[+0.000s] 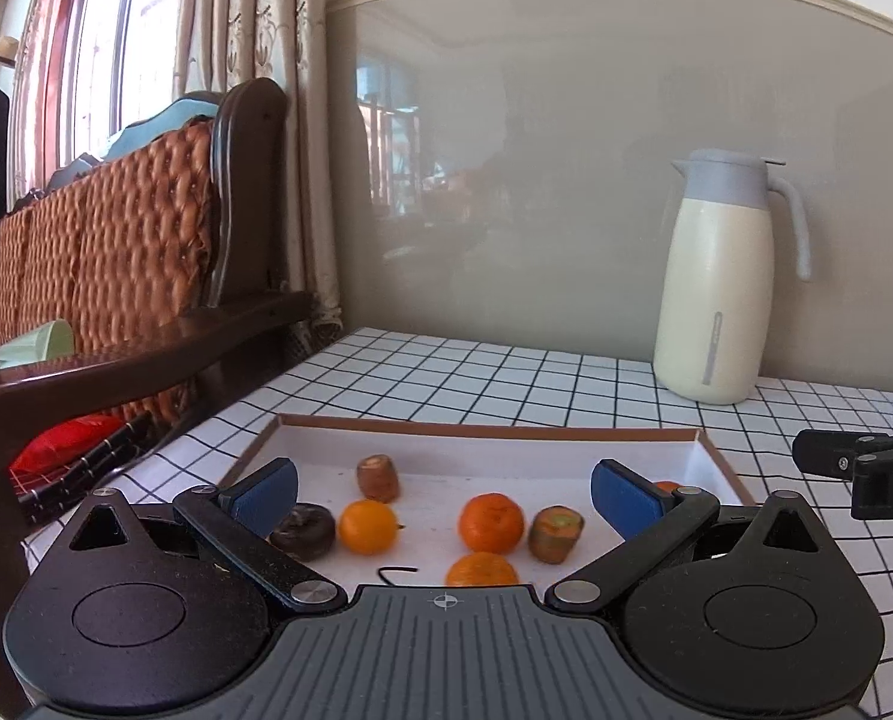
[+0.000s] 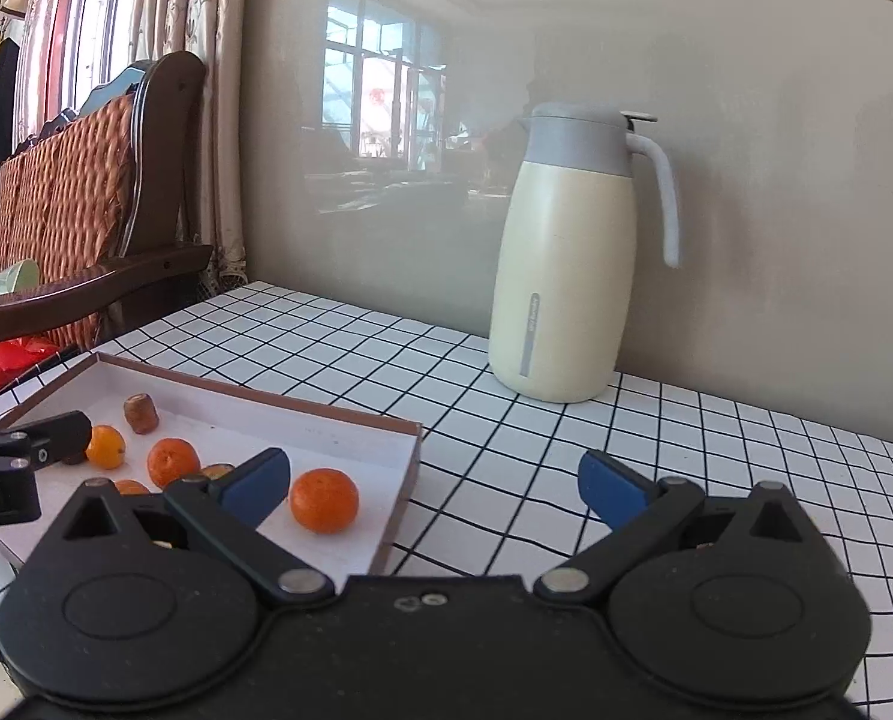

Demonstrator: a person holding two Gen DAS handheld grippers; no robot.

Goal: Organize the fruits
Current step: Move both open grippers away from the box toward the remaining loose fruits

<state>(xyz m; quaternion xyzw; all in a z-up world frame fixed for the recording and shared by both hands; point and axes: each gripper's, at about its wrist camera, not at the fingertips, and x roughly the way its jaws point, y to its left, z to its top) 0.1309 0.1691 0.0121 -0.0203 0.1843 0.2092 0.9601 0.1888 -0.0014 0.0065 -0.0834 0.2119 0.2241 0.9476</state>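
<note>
A shallow white tray with a brown rim (image 1: 488, 429) (image 2: 302, 405) lies on the checked tablecloth. Several fruits rest in it: a yellow-orange one (image 1: 367, 526) (image 2: 105, 447), tangerines (image 1: 491, 523) (image 1: 481, 570) (image 2: 173, 462) (image 2: 324, 500), two brown stubby fruits (image 1: 378, 477) (image 1: 555, 533) (image 2: 141, 413) and a dark round one (image 1: 303, 531). My left gripper (image 1: 443, 495) hovers open over the tray's near side, nothing between its fingers. My right gripper (image 2: 434, 489) is open and empty above the tray's right rim; its left finger (image 2: 254, 486) is over the tray.
A cream jug with a grey lid and handle (image 1: 716, 288) (image 2: 566, 264) stands at the back by the glossy wall. A dark wooden bench with a woven back (image 1: 116, 276) borders the table's left edge. A red bag (image 1: 62, 441) lies below it. Bare cloth spreads right of the tray.
</note>
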